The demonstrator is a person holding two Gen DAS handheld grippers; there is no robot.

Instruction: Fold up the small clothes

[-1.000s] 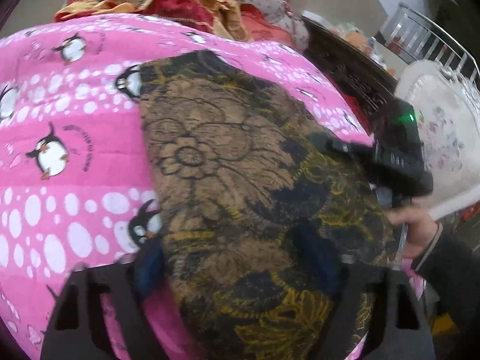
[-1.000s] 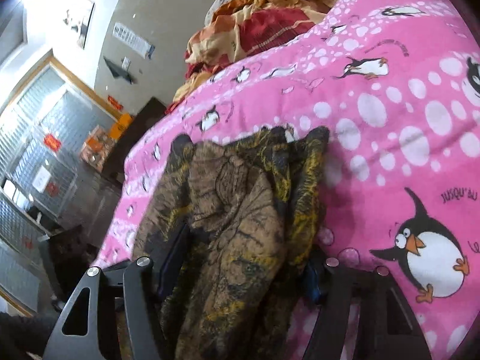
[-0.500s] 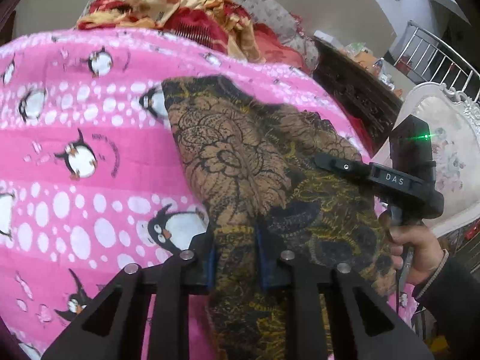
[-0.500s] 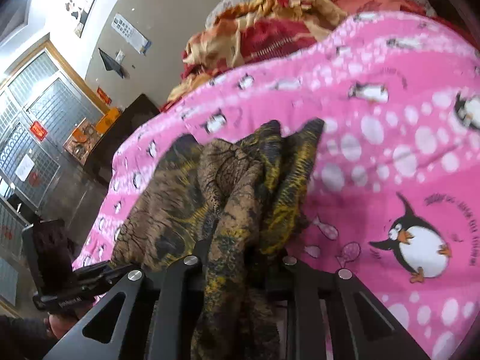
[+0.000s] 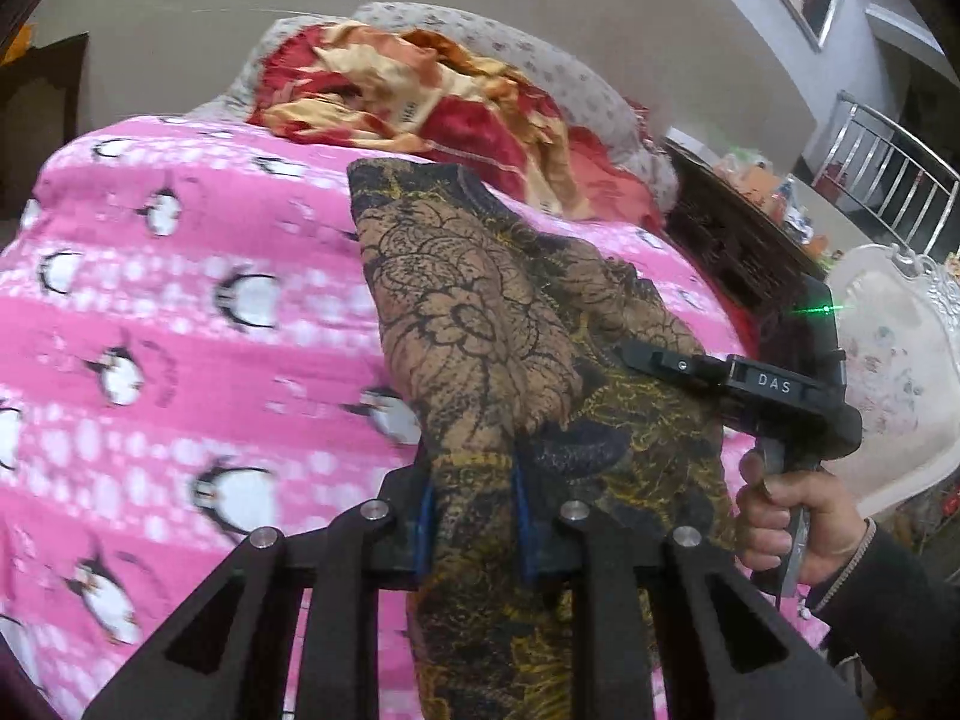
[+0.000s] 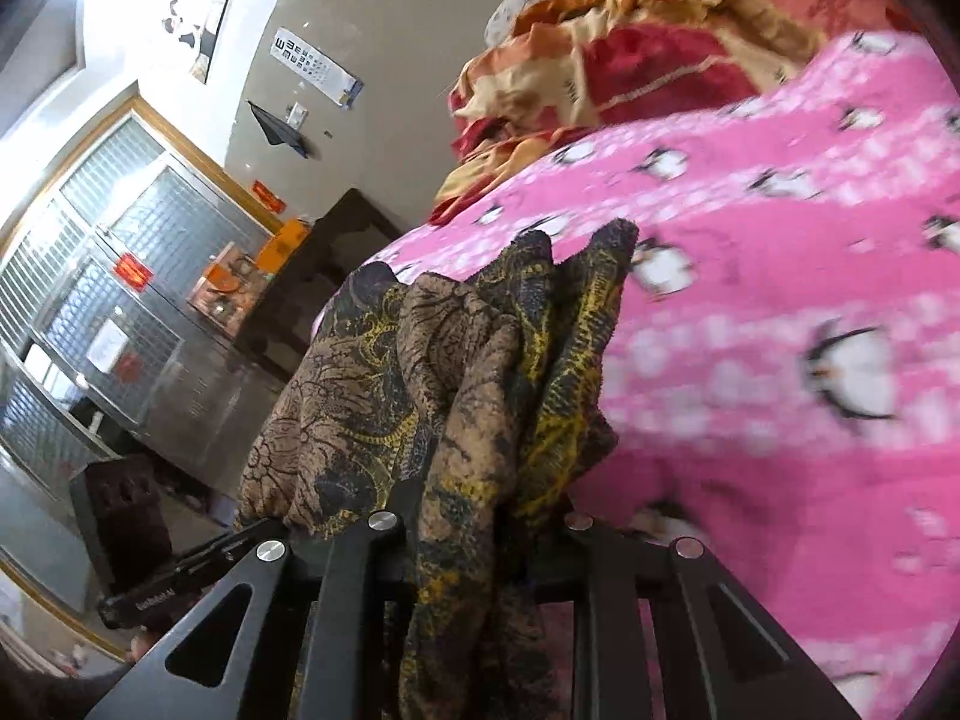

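A small brown, black and yellow floral garment (image 5: 510,348) lies lengthwise on the pink penguin blanket (image 5: 180,360). My left gripper (image 5: 471,516) is shut on its near edge and lifts it. My right gripper (image 6: 462,534) is shut on another bunched part of the same garment (image 6: 456,372), also raised off the blanket (image 6: 780,300). The right gripper's body (image 5: 780,396) and the hand holding it show at the right in the left wrist view. The left gripper's body (image 6: 180,576) shows low left in the right wrist view.
A crumpled red and gold quilt (image 5: 432,96) lies at the far end of the bed. A dark wooden cabinet (image 5: 732,240) and a white chair (image 5: 888,372) stand beside the bed. A metal counter (image 6: 120,348) stands past the bed's side.
Both grippers closed on the garment, then pulled up and back. The near edge now hangs bunched and stretched between them, raised higher off the blanket.
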